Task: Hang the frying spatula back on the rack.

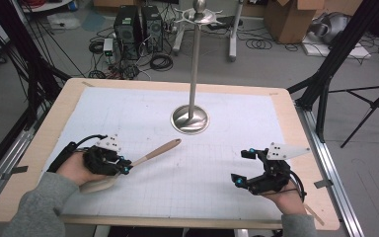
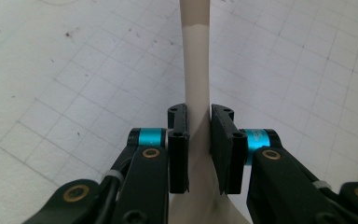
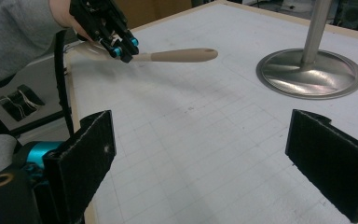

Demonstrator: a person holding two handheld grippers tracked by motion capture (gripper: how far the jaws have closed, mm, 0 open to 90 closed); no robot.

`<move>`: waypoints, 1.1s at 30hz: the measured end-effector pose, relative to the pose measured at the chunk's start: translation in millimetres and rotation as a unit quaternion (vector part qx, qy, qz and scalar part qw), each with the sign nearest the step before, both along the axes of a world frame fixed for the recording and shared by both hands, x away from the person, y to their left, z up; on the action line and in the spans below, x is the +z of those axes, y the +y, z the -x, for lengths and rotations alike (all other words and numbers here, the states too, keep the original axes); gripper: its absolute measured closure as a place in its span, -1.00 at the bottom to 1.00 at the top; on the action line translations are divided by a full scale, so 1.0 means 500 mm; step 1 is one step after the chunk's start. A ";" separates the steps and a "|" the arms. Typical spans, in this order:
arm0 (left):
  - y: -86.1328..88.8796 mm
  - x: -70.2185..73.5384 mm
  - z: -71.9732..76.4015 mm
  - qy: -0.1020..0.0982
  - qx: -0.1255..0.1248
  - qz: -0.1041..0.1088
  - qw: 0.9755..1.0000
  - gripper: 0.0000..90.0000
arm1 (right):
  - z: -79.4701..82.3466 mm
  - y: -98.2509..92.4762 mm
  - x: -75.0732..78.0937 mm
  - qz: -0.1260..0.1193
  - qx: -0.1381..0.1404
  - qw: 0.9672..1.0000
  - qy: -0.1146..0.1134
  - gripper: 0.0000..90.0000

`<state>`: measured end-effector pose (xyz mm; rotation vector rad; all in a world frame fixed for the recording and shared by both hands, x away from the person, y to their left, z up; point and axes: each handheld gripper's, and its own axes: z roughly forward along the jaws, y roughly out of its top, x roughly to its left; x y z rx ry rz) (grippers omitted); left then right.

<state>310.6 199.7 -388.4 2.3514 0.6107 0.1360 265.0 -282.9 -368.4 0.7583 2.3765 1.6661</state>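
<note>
Where fingers (image 2: 178, 140) pinch the spoon (image 2: 196, 84), its bowl (image 1: 98, 185) hangs behind.

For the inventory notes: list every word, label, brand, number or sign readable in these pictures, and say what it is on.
None can be read.
The white mat carries a printed grid and no lettering.
The beige spoon, clamped in the left gripper, is unmarked.
The metal stand has no visible label.
The computer towers and cardboard boxes on the floor are too small and blurred to tell.

Only the stand (image 1: 190, 118) interrupts the open mat (image 1: 227, 168).
</note>
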 end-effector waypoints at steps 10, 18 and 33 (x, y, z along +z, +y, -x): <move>-0.008 0.015 -0.001 -0.020 0.009 0.008 1.000 0.71 | 0.003 -0.014 0.002 -0.017 -0.006 1.000 0.001 -0.84; -0.011 0.029 0.000 -0.039 0.024 0.017 0.999 0.71 | -0.007 -0.003 0.000 -0.017 -0.002 1.000 0.002 -0.84; 0.001 0.070 -0.020 -0.065 0.007 0.032 0.997 0.71 | -0.009 -0.001 0.006 -0.019 -0.008 1.000 -0.007 -0.84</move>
